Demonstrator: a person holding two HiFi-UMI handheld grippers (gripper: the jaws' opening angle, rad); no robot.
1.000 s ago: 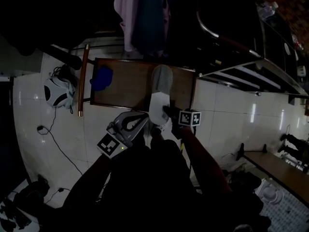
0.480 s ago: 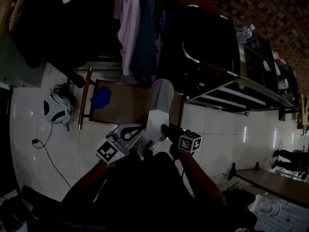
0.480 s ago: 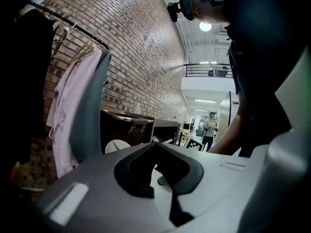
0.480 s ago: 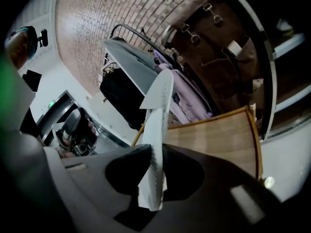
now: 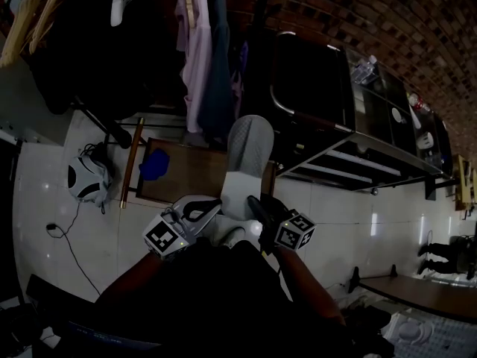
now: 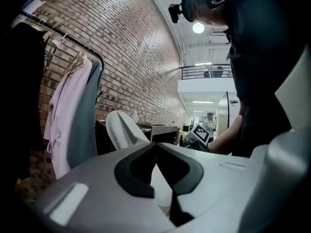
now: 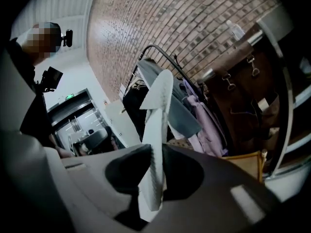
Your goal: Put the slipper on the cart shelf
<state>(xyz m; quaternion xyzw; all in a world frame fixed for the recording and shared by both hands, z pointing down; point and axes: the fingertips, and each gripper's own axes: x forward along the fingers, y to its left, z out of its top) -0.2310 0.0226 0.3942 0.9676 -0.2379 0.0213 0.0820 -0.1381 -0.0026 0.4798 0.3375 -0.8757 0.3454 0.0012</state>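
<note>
My right gripper [image 5: 254,202] has its jaws nipped narrowly on the heel edge of the slipper [image 5: 248,149], held aloft just short of the cart [image 5: 317,120]. The left gripper [image 5: 197,209] has its jaws together, empty. The slipper looks light and fairly stiff, so I judge the heel grip enough.

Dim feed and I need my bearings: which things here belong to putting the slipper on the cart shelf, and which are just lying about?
Part of the job:
- slipper, held in the jaws of the right gripper
- cart with its shelves

Just lying about:
- blue cloth
- wooden table under it
- hanging clothes
- bottle on the cart top
</note>
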